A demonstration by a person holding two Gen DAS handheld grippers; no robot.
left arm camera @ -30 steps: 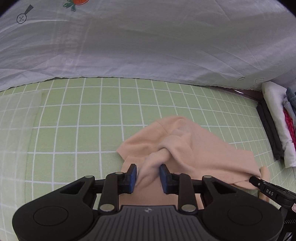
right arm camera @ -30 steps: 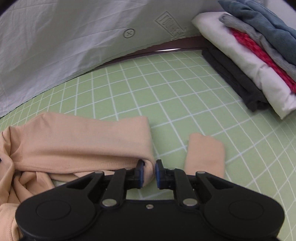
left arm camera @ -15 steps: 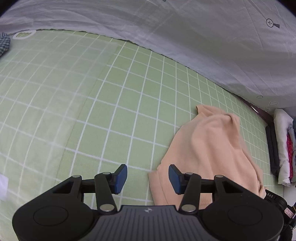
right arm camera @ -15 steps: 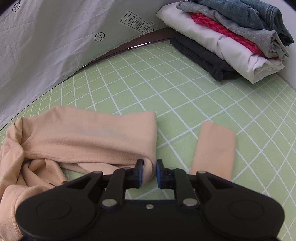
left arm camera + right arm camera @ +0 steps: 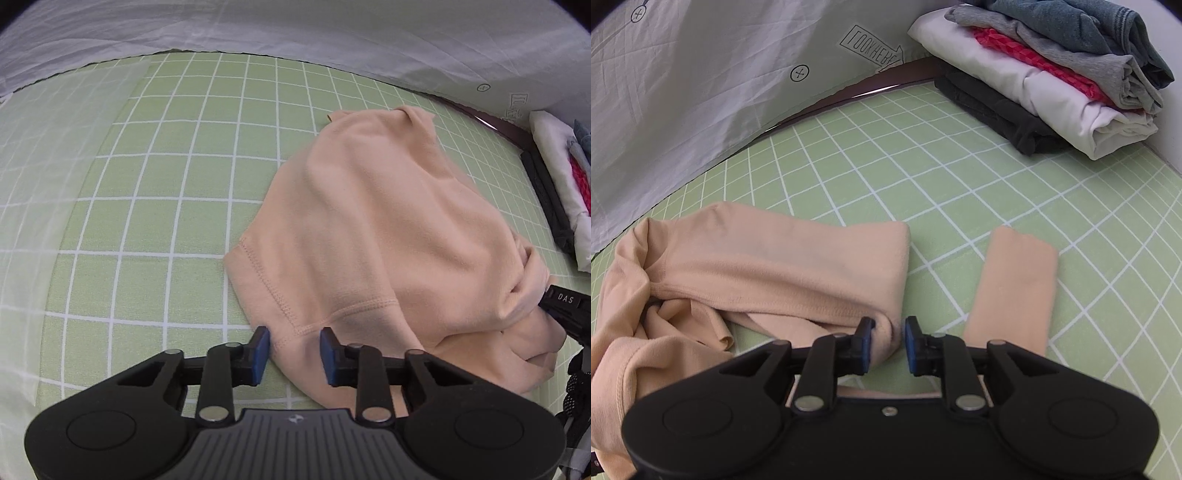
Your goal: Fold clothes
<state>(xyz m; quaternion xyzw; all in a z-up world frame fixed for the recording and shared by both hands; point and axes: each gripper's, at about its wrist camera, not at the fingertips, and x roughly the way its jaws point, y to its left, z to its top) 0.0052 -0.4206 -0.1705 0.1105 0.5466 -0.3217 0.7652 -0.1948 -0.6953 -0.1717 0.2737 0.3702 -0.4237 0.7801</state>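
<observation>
1. Leftmost, a pale translucent sheet [image 5: 55, 192] lies over the green grid mat [image 5: 177, 229], and a white crinkled cloth backdrop [image 5: 295, 33] rises behind the mat's far edge.
2. Next, the left gripper [image 5: 293, 349] points down at the near hem corner of the peach garment [image 5: 369, 229]. Its jaws are closing, with the stitched hem edge between the blue pads [image 5: 261, 349]; the left pad is at the cloth's edge, and a little gap shows beside the right pad, so no firm pinch is visible.
3. Centrally, the peach garment sits bunched in a mound on the mat, its seam lines facing the left camera.
4. Further right, the right gripper [image 5: 888, 345] has its jaws opening slightly, with a fold of the garment's sleeve end [image 5: 886, 332] against the left pad and a gap at the right pad.
5. Just right of that gripper, a separate flat peach strip [image 5: 1015, 280] lies on the mat, apart from the sleeve.
6. Far right, a stack of folded clothes [image 5: 1052, 85] rests at the mat's corner: dark at the bottom, then white, red, grey and blue-grey on top.
</observation>
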